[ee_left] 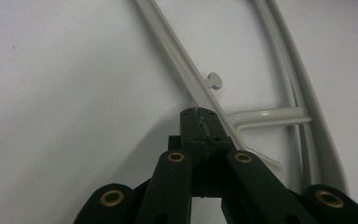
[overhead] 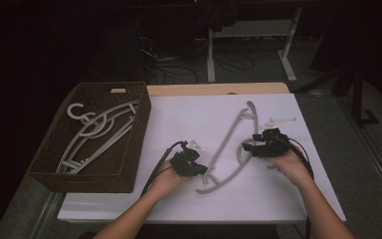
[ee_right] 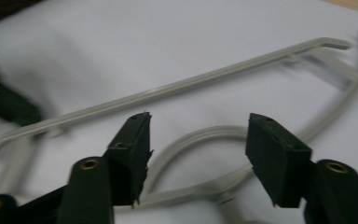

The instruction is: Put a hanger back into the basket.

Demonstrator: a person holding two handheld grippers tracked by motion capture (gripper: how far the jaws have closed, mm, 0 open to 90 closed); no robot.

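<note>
My left gripper sits nearest me on the white table, its jaws pressed flat together with nothing between them. In the left gripper view its tip lies just beside the straight bar of the grey hanger, and I cannot tell whether it touches the bar; a small peg on that bar stands just past the tip, and the hanger's curved arm runs up the right side of that view.

My right gripper is a little farther out and to the right, with its jaws standing about half apart. In the right gripper view the hanger's hook loop lies in the gap between them, and the pads do not press on it, so I have hold of nothing there. The long bar crosses that view above the jaws, and my left gripper shows dark and blurred at the far left edge.

In the high view the grey hanger lies flat near the middle of the table, between my two hands, running from near my left gripper up toward the far edge.

Farther off at the left stands a brown woven basket, partly hanging over the table's left edge, with several more grey hangers lying inside it
</note>
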